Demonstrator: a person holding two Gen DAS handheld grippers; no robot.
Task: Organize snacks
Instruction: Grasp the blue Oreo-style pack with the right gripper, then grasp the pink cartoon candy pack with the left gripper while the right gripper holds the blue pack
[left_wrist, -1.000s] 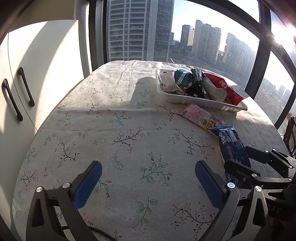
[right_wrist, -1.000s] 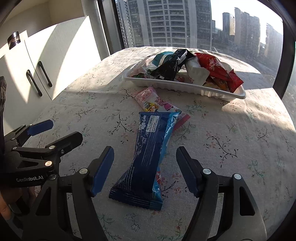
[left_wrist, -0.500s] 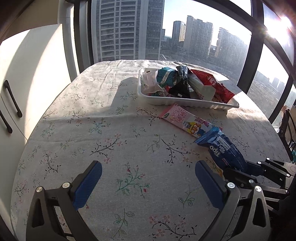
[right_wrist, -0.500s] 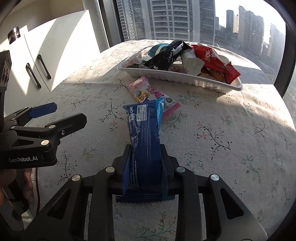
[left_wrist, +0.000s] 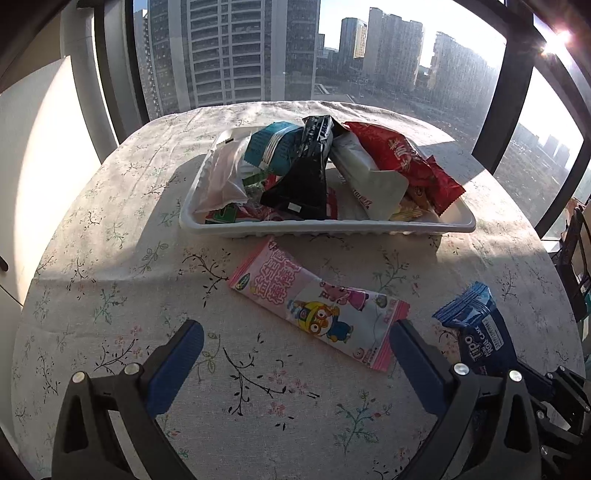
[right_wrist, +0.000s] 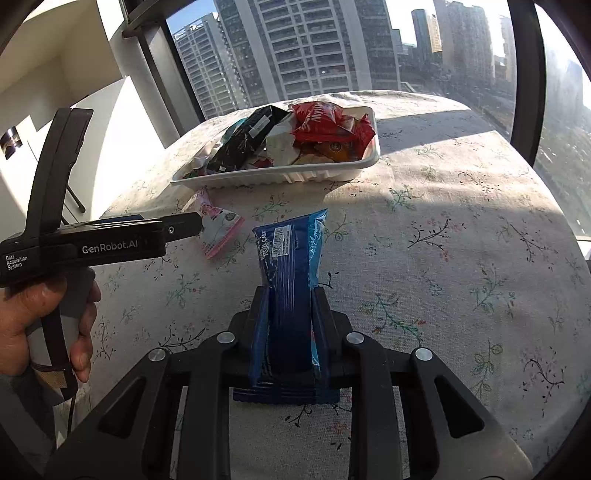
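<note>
Right wrist view: right gripper (right_wrist: 286, 314) has just been closing and now clamps the blue roll-cake packet (right_wrist: 290, 266) near its lower end, above the floral tablecloth (right_wrist: 461, 258). Left gripper (left_wrist: 295, 350) stands wide, empty, near the pink snack packet (left_wrist: 317, 308). Risk: the white tray (left_wrist: 325, 227) is heaped; a packet dropped on top could slide off.

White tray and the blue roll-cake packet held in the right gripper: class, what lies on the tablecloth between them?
In the left wrist view, the pink cartoon snack packet lies flat between white tray and blue roll-cake packet.
</note>
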